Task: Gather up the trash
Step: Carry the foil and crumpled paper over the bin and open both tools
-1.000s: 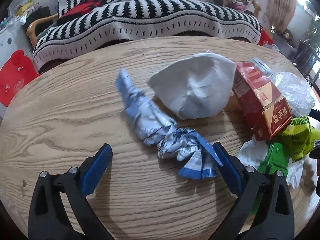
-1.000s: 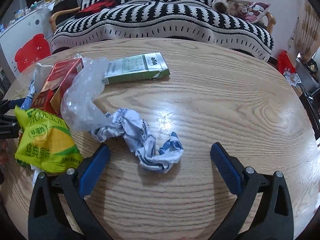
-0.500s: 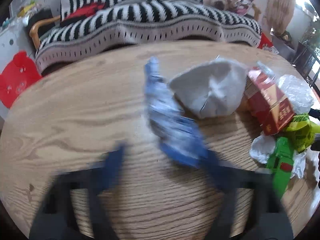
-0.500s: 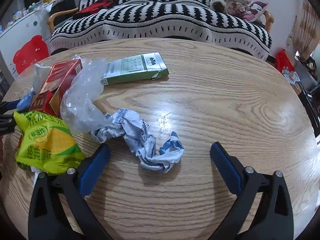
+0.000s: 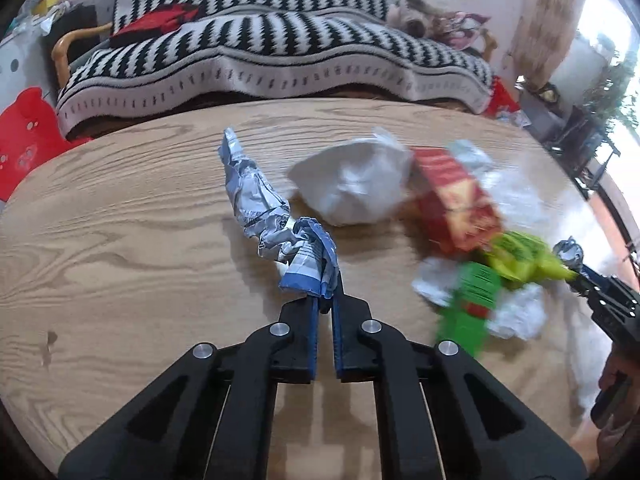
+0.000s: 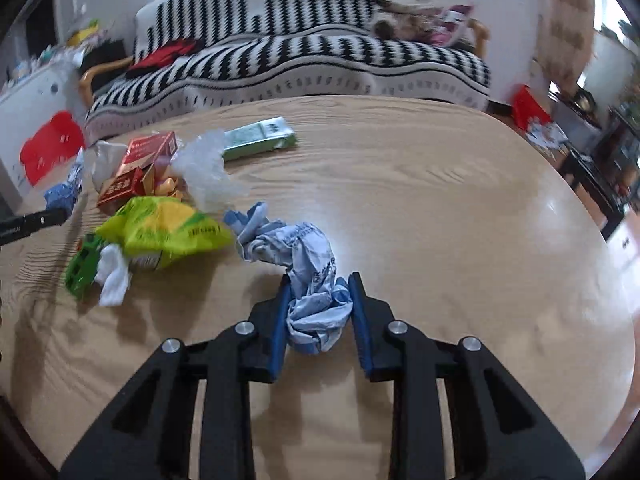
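A second ago both grippers stood wide apart over the wooden table [image 5: 120, 240]; now each has a twisted blue-and-white wrapper between its blue pads. The left gripper [image 5: 326, 300] is clamped tight on the near, blue end of its crumpled wrapper [image 5: 272, 216] — the pads are nearly together, pinching only a thin fold, while the rest of the wrapper trails up and away from the fingertips toward the far left. The right gripper [image 6: 318, 300] has its jaws closing on the thick bunched end of the second wrapper [image 6: 312, 280], which fills the gap between the pads and touches both; its loose tail runs ahead and to the left. The remaining litter is untouched: to the right of the left gripper lie a white crumpled paper [image 5: 356, 184], a red carton [image 5: 456, 200], a yellow-green snack bag [image 5: 520, 256] and a green box [image 5: 472, 296]; a green-and-white packet [image 6: 260, 138] and a clear plastic bag [image 6: 208, 168] sit far ahead-left of the right gripper. As I judge it, two pieces are now secured and ready to be carried off — the pile between the hands is left. The left grip looks shallow, so that wrapper could slip.
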Motion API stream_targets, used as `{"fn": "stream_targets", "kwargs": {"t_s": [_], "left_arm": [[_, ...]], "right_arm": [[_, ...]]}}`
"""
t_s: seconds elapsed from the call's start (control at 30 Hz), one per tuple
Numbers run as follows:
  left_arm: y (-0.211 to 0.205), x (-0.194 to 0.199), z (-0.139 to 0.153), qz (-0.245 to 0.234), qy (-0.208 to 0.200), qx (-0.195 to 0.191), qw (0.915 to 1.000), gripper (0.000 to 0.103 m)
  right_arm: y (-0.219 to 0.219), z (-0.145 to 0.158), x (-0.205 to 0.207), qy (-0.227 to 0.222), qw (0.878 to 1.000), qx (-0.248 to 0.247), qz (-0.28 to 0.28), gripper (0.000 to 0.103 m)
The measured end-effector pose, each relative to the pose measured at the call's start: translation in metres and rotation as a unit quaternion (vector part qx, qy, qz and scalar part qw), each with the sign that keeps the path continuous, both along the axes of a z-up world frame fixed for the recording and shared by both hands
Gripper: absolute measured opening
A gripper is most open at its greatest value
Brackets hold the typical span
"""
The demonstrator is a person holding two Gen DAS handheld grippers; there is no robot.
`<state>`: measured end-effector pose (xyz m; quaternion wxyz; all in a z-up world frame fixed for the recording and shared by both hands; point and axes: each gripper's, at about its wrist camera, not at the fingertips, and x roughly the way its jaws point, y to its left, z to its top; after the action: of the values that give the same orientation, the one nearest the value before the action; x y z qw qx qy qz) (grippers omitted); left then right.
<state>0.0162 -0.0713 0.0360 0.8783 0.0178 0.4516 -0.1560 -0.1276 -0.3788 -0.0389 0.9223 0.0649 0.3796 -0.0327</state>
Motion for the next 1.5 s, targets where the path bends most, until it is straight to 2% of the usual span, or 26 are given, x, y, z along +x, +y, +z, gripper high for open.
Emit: {"fn": "stream_targets", "kwargs": {"t_s": [0.1, 0.13, 0.23, 0.3, 0.43, 0.53, 0.63, 0.77, 0.83, 0.9, 1.0, 1.13, 1.27, 1.5], "left_arm": [[-0.014, -0.031, 0.016, -0.026, -0.017, -0.019, 0.9993, 0.005], [-0.024, -0.048, 0.022, -0.042, -0.019, -0.035, 0.9983, 0.005], [-0.066, -0.112, 0.028, -0.116, -0.009, -0.065, 0.9911, 0.005], [-0.093, -0.159, 0.029, -0.155, -0.015, -0.052, 0.9864, 0.005], [-0.145, -0.233, 0.014, -0.224, 0.024, -0.051, 0.9729, 0.005], [-0.178, -0.273, -0.001, -0.266, 0.045, -0.031, 0.9623, 0.005], [-0.201, -0.301, -0.018, -0.288, 0.075, -0.026, 0.9544, 0.005], [-0.224, -0.321, -0.046, -0.303, 0.099, -0.004, 0.9478, 0.005], [-0.234, -0.322, -0.065, -0.303, 0.121, 0.000, 0.9452, 0.005], [-0.246, -0.323, -0.090, -0.303, 0.152, 0.009, 0.9407, 0.005], [-0.263, -0.331, -0.111, -0.327, 0.152, 0.044, 0.9318, 0.005], [-0.273, -0.321, -0.135, -0.327, 0.186, 0.044, 0.9254, 0.005], [-0.276, -0.310, -0.157, -0.327, 0.210, 0.049, 0.9201, 0.005], [-0.302, -0.300, -0.180, -0.319, 0.233, 0.064, 0.9166, 0.005]], "right_arm": [[-0.009, 0.007, -0.036, 0.000, 1.000, 0.018, -0.015, 0.028], [-0.011, 0.009, -0.051, -0.002, 1.000, 0.023, -0.021, 0.028], [-0.014, 0.011, -0.092, -0.010, 0.999, 0.020, -0.044, 0.028], [-0.018, 0.012, -0.117, -0.016, 0.998, 0.025, -0.057, 0.028], [-0.027, 0.017, -0.162, -0.014, 0.998, 0.007, -0.065, 0.028], [-0.040, 0.017, -0.204, -0.017, 0.997, 0.003, -0.071, 0.028], [-0.058, 0.005, -0.234, -0.010, 0.996, 0.009, -0.084, 0.028], [-0.084, -0.037, -0.271, 0.013, 0.993, 0.059, -0.103, 0.028], [-0.098, -0.071, -0.283, 0.039, 0.989, 0.093, -0.111, 0.028], [-0.107, -0.097, -0.288, 0.065, 0.985, 0.113, -0.116, 0.028], [-0.119, -0.130, -0.293, 0.094, 0.978, 0.135, -0.126, 0.028], [-0.128, -0.167, -0.291, 0.130, 0.969, 0.164, -0.131, 0.028], [-0.129, -0.191, -0.286, 0.156, 0.963, 0.175, -0.131, 0.028], [-0.132, -0.207, -0.275, 0.176, 0.959, 0.182, -0.127, 0.028]]}}
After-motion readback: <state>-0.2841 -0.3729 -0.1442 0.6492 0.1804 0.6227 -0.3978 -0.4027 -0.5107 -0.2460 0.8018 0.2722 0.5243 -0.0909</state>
